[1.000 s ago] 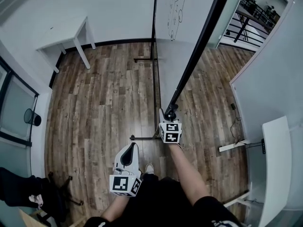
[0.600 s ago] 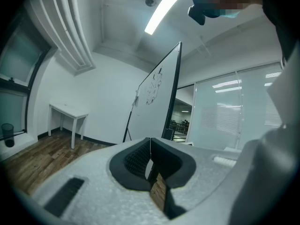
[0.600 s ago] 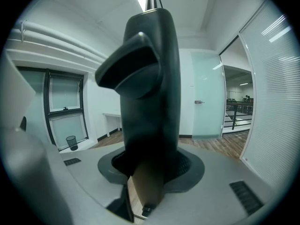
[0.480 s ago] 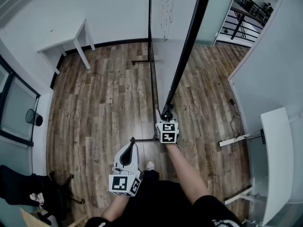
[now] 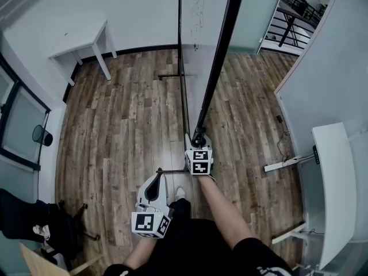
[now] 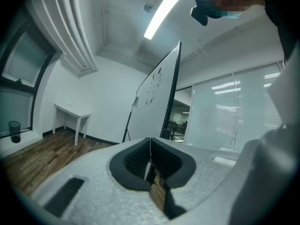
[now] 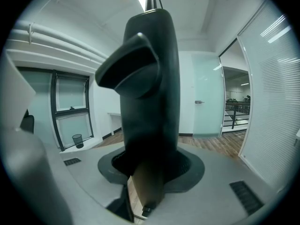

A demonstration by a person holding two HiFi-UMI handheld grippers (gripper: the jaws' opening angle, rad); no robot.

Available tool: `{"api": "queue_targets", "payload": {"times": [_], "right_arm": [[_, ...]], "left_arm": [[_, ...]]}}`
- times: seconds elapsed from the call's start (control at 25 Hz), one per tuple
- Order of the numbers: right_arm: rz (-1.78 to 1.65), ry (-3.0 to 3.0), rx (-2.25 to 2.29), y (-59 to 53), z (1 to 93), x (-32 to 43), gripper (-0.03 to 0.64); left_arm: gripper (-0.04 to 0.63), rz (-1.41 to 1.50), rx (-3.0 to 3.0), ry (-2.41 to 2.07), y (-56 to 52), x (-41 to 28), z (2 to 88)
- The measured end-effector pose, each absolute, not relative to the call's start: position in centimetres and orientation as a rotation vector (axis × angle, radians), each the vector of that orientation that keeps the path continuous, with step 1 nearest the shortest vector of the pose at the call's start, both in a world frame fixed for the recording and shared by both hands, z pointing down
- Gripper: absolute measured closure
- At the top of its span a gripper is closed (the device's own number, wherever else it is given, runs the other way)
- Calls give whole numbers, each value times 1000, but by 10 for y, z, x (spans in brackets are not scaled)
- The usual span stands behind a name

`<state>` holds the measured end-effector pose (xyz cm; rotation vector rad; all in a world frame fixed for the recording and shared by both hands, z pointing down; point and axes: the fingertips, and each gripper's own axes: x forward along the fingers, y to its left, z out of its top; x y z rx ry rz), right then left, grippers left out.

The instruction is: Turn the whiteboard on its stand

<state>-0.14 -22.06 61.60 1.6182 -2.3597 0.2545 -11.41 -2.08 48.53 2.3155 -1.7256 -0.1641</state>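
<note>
The whiteboard [image 5: 223,50], seen edge-on, is running from mid-frame toward twelve o'clock. The right gripper [image 5: 199,140] is pinching its near corner. The left gripper [image 5: 155,184], jaws pressed together and empty, is hanging at seven o'clock.

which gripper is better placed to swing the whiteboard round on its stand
Right. The right gripper is clamped on the whiteboard at its dark frame edge, so it can likely push it round. The left gripper is shut and empty, held low, apart from the board.
</note>
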Motion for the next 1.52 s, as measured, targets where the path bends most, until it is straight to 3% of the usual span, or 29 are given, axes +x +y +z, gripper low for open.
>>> {"api": "queue_targets", "payload": {"times": [0.88, 1.52], "right_arm": [[232, -2398, 1585, -42, 616, 13, 462], [235, -2380, 1574, 27, 615, 19, 462]], "left_arm": [[577, -172, 2277, -1822, 193, -88, 499], [577, -175, 2248, -1865, 287, -90, 486]]}}
